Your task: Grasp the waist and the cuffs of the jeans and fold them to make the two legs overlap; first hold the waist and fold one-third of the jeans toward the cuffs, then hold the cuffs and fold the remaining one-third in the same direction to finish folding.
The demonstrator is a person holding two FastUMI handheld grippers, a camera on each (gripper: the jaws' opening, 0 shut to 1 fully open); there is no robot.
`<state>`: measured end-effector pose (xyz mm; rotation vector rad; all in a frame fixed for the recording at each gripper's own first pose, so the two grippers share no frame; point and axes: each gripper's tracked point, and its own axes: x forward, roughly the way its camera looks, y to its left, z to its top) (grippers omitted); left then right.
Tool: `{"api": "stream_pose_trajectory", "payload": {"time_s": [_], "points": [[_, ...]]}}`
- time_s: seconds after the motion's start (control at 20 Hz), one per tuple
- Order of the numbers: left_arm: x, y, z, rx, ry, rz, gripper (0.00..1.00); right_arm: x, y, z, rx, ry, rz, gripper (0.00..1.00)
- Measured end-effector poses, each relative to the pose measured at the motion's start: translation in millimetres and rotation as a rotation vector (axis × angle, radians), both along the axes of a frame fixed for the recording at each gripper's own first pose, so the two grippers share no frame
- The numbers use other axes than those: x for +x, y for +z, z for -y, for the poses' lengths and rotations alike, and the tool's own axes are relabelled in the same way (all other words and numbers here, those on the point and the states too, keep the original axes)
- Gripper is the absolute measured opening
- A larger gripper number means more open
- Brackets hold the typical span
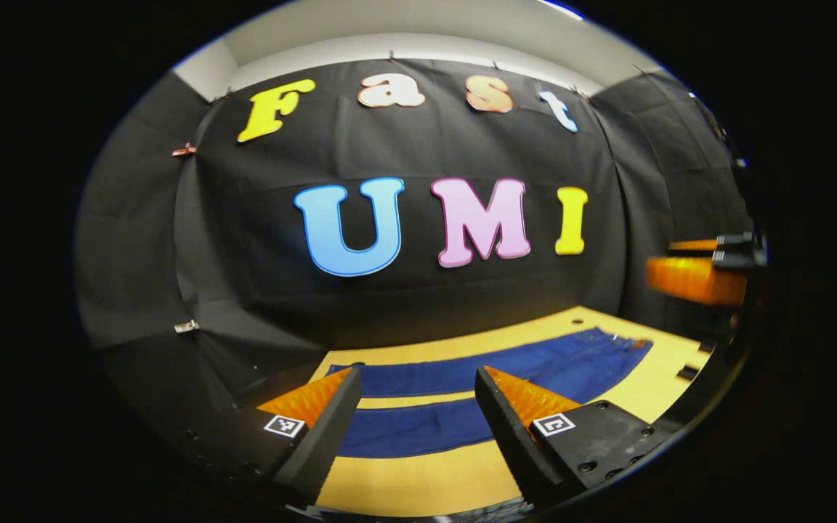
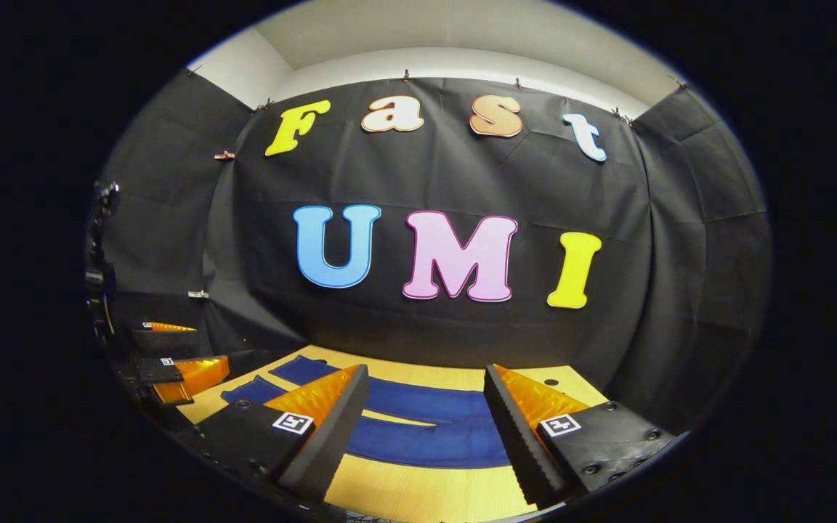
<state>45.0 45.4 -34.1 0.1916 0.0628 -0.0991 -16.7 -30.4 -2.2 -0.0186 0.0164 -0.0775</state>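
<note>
Blue jeans (image 1: 462,396) lie flat on the wooden table (image 1: 418,479), legs spread apart with a strip of table between them. In the left gripper view the waist (image 1: 625,349) is at the far right and the cuffs lie near the table's left end. My left gripper (image 1: 418,378) hovers above the legs, open, with nothing between its fingers. My right gripper (image 2: 426,374) also hangs open over the jeans (image 2: 426,425), empty. The right gripper (image 1: 702,269) shows at the right edge of the left gripper view; the left gripper (image 2: 179,363) shows at the left of the right gripper view.
The booth's black cloth wall (image 1: 418,290) rises just behind the table's far edge. A small dark hole (image 2: 551,381) marks the table's far right corner. A bare strip of table (image 2: 418,494) lies in front of the jeans.
</note>
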Motion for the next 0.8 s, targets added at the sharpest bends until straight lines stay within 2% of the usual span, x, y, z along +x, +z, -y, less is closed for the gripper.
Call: {"api": "stream_pose_trajectory", "payload": {"time_s": [0.1, 0.15, 0.2, 0.45, 0.55, 0.65, 0.8], "points": [[15, -22, -37, 0.117, -0.003, -0.040, 0.98, -2, -1, 9, -0.031, -0.018, -0.009, 0.97], [24, -36, -57, 0.174, -0.003, -0.068, 0.98, -3, -3, 16, -0.046, -0.031, -0.015, 1.00], [33, -51, -77, 0.235, -0.007, -0.099, 0.98, -4, -4, 22, -0.054, -0.047, -0.023, 0.97], [82, -144, -179, 0.596, -0.042, -0.287, 0.98, -8, -18, 64, -0.102, -0.161, -0.083, 0.96], [98, -176, -204, 0.686, -0.087, -0.362, 0.98, -9, -15, 82, -0.102, -0.209, -0.089, 0.96], [115, -203, -229, 0.771, -0.095, -0.426, 0.98, -10, -13, 104, -0.136, -0.265, -0.094, 0.96], [123, -243, -255, 0.890, -0.139, -0.528, 0.98, -21, -11, 133, -0.161, -0.347, -0.116, 0.96]]}}
